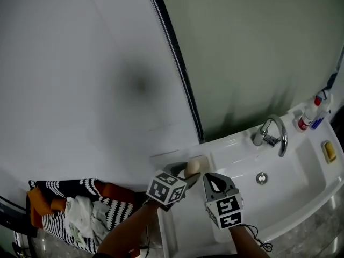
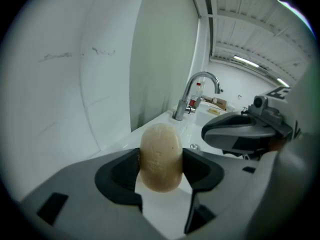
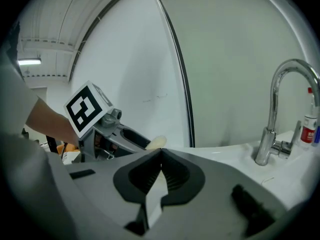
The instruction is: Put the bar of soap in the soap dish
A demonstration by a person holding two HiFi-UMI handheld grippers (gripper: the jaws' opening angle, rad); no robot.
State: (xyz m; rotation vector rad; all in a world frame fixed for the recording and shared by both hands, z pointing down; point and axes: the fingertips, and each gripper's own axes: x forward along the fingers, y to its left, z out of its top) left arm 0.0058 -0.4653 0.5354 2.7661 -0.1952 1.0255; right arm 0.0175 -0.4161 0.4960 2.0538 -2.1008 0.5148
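A cream oval bar of soap (image 1: pixel 192 167) (image 2: pixel 160 156) stands on end between the jaws of my left gripper (image 1: pixel 189 171) (image 2: pixel 161 170), which is shut on it above the sink's back left ledge. A pale rectangular patch (image 1: pixel 203 159) on that ledge lies right beside the soap; I cannot tell whether it is the soap dish. My right gripper (image 1: pixel 213 180) (image 3: pixel 160 156) hovers just to the right of the left one. Its jaws meet at the tips with nothing between them. In the right gripper view the soap's tip (image 3: pixel 156 143) peeks out past the left gripper.
The white sink basin (image 1: pixel 290 190) with its drain (image 1: pixel 262 178) lies to the right. A chrome faucet (image 1: pixel 274 133) (image 3: pixel 280 114) stands at the back. Bottles (image 1: pixel 310 114) and a yellow item (image 1: pixel 329 151) sit at the far right. A basket of laundry (image 1: pixel 75 211) is at lower left.
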